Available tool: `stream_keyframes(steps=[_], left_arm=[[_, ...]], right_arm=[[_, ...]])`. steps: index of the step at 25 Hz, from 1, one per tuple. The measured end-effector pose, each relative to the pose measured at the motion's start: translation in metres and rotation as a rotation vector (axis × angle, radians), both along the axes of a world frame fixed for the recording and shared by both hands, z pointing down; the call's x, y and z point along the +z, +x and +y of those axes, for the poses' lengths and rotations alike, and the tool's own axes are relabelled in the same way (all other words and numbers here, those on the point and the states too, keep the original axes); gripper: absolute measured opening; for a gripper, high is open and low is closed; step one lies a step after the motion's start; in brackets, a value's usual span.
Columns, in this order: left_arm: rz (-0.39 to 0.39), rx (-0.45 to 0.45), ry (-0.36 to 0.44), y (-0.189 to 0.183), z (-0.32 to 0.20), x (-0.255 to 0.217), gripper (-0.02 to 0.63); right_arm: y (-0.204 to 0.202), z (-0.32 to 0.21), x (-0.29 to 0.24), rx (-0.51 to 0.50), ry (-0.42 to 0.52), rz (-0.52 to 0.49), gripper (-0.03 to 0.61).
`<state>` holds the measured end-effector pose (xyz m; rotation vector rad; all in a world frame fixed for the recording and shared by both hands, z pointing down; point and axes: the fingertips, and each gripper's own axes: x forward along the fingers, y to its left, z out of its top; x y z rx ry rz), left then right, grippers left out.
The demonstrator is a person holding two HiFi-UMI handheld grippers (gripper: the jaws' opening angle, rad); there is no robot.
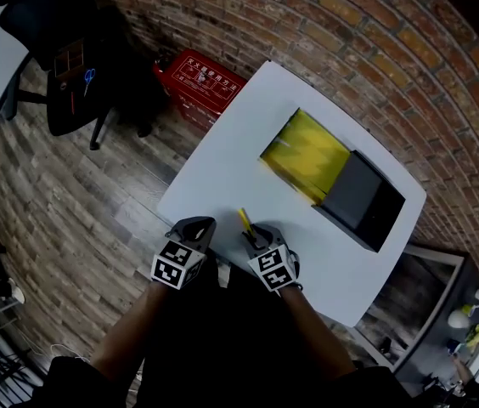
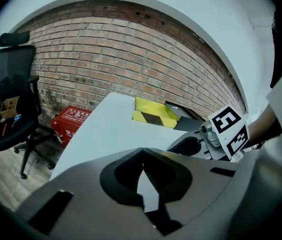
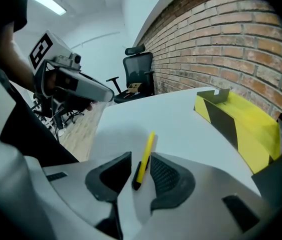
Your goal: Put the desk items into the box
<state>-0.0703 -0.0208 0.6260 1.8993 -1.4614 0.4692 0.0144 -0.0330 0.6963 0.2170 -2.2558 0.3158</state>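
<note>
A yellow pen (image 3: 143,159) with a black end lies between the fingers of my right gripper (image 3: 141,176), which is shut on it near that black end. The pen (image 1: 244,220) points away from me over the white table (image 1: 222,168), close to its near edge. I cannot tell whether it is off the surface. My left gripper (image 1: 195,228) hovers just left of the right one, at the table's near edge, shut with nothing in it (image 2: 142,156). The box (image 1: 307,153) has a yellow and black striped side and a dark flap (image 1: 360,198), and it stands at the middle right of the table.
A red metal case (image 1: 199,79) stands on the wooden floor beyond the table's left corner. A black office chair (image 1: 70,66) is further left. A brick wall (image 1: 375,49) runs behind the table, close to the box.
</note>
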Motion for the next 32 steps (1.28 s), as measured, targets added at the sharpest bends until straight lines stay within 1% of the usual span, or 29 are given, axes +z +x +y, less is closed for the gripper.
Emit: stream_keyframes(steps=[7,11,16,23,27,32], left_arm=[[0.004,0.018,0.001,-0.011,0.005,0.000,0.014],[0.008,0.034,-0.001,-0.015,0.006,0.002,0.014],[0.012,0.057,0.004,-0.018,0.006,0.002,0.014],[0.015,0.081,0.014,-0.020,0.000,0.000,0.014],[0.028,0.099,0.028,-0.018,-0.009,-0.004,0.014],[0.038,0.145,0.058,-0.005,-0.030,-0.012,0.014]], right_arm=[[-0.001,-0.004,0.009,0.049,0.015,0.044,0.111],[0.000,-0.007,0.012,0.053,0.040,0.055,0.070],[-0.001,-0.004,0.011,0.064,0.043,0.065,0.063],[-0.006,-0.004,0.002,0.097,0.038,0.042,0.063],[-0.006,-0.012,-0.010,0.118,0.060,0.024,0.063],[0.001,-0.031,-0.028,0.179,0.089,0.000,0.063]])
